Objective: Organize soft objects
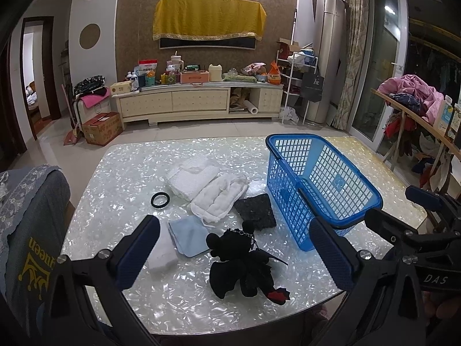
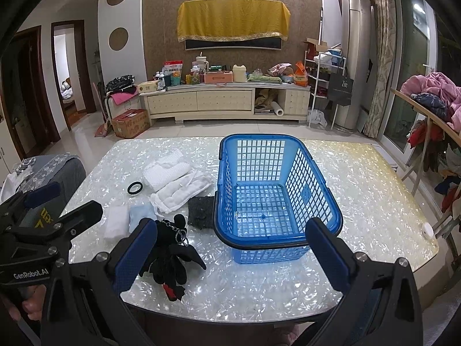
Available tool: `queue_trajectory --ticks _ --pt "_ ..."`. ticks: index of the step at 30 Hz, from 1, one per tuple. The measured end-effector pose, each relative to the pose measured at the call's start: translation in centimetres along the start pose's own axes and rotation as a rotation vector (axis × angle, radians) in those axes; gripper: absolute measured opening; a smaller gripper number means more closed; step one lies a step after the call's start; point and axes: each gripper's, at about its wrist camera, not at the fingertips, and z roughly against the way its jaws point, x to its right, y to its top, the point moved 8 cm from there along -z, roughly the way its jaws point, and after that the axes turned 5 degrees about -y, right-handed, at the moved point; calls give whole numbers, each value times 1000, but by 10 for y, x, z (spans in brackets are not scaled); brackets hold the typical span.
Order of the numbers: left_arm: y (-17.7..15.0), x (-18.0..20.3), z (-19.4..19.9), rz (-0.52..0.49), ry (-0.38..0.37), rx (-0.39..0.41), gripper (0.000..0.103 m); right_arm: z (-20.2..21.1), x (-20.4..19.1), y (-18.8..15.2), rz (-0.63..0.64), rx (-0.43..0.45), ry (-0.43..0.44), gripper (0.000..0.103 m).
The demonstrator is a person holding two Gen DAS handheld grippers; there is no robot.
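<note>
Soft items: black plush toy (image 1: 242,262) nearest the table edge; light blue cloth (image 1: 188,238) and white sponge block (image 1: 162,256) just beside it; dark grey scouring pad (image 1: 255,210) touching the basket's base; folded white cloths (image 1: 207,190) farther back
Black ring (image 1: 159,199): lies apart to the left of the white cloths; whether it is soft cannot be told
Blue basket (image 2: 276,138): upright on the table to the right of the items, empty, black handle folded down along the rim
Table (image 2: 360,187): pearly glossy top, bare on its right side
Left claw (image 1: 234,256): released, jaws at full spread, nothing between them, angled down above the plush toy
Right claw (image 2: 230,256): released, jaws at full spread, nothing between them, aimed at the basket's near rim
Step in hand: start of sorting, judged from the empty basket; no item grasped yet
Next move calls for: lower one claw over the plush toy, clench on its body clear of the metal chain (image 2: 180,232), lift, and carry over the basket rim
Caution: glossy top may let flat cloths slide under a pinch
</note>
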Motion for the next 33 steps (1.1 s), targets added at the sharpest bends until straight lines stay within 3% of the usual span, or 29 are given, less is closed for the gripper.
queue_trajectory --ticks 33 --pt "5 4 0 -14 -10 0 103 -2 2 3 -1 -2 14 103"
